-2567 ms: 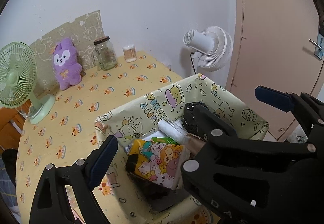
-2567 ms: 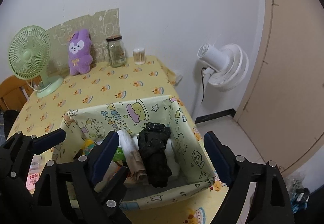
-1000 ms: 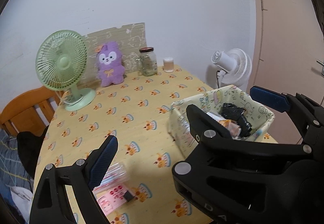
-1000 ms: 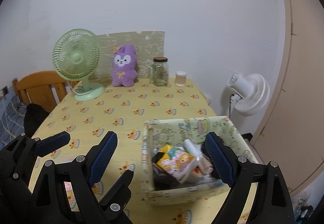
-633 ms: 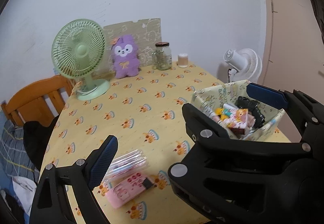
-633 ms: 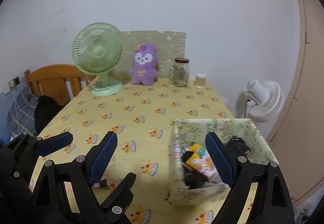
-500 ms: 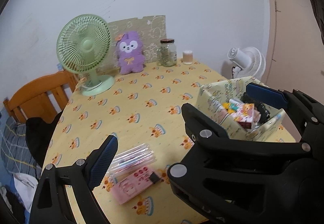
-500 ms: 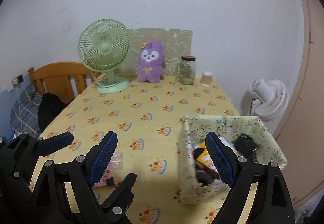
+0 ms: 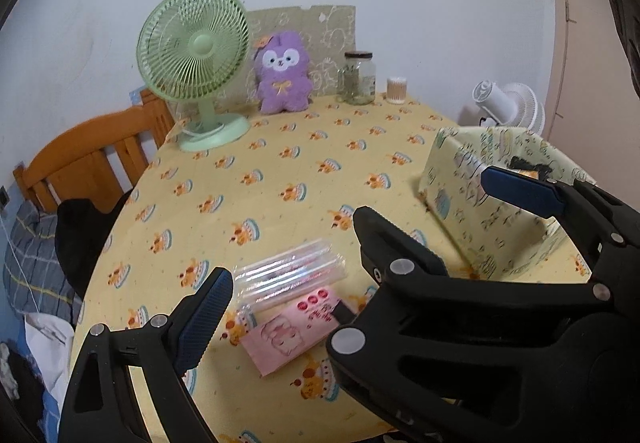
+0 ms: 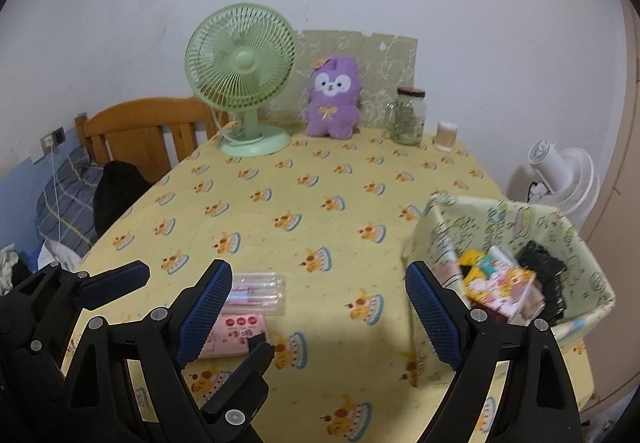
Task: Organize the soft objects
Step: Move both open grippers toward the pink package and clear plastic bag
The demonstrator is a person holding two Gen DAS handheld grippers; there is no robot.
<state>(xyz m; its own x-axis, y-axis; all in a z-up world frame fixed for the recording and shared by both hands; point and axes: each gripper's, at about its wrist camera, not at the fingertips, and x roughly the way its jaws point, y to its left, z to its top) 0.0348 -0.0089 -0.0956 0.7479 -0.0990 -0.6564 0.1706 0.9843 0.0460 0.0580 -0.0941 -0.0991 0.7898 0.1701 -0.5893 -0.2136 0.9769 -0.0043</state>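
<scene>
Both grippers hover above the near end of the desk [image 10: 328,183], which is covered in a yellow cloth with a cake print.

Left gripper [image 9: 356,239]: released, jaws spread wide, nothing between the pads. In the left wrist view the other tool's black frame crosses between its blue fingers.

Right gripper [image 10: 318,313]: released, jaws wide, only bare cloth between the pads.

Near edge of desk, below the left gripper: a clear packet of pens [image 9: 290,275] lying flat, and just beside it on the near side a pink tissue pack [image 9: 290,333] with a cartoon face. The two appear to touch or slightly overlap. In the right wrist view both sit partly behind the right gripper's left finger.

Right side of desk: a patterned fabric bin [image 10: 436,239], open top. Inside are a colourful cartoon-print pack [image 10: 500,287], a black bundle [image 10: 544,267] against the right wall, and a yellow item at the left. Further contents too jumbled to tell.

Far end, against the wall: green desk fan [image 10: 242,71], purple plush rabbit [image 10: 334,99] upright against a patterned board, glass jar [image 10: 408,117], small cotton swab tub [image 10: 446,135] beside it.

Off the desk: wooden chair [image 10: 144,131] at left, white fan [image 10: 564,171] on the floor at right.
</scene>
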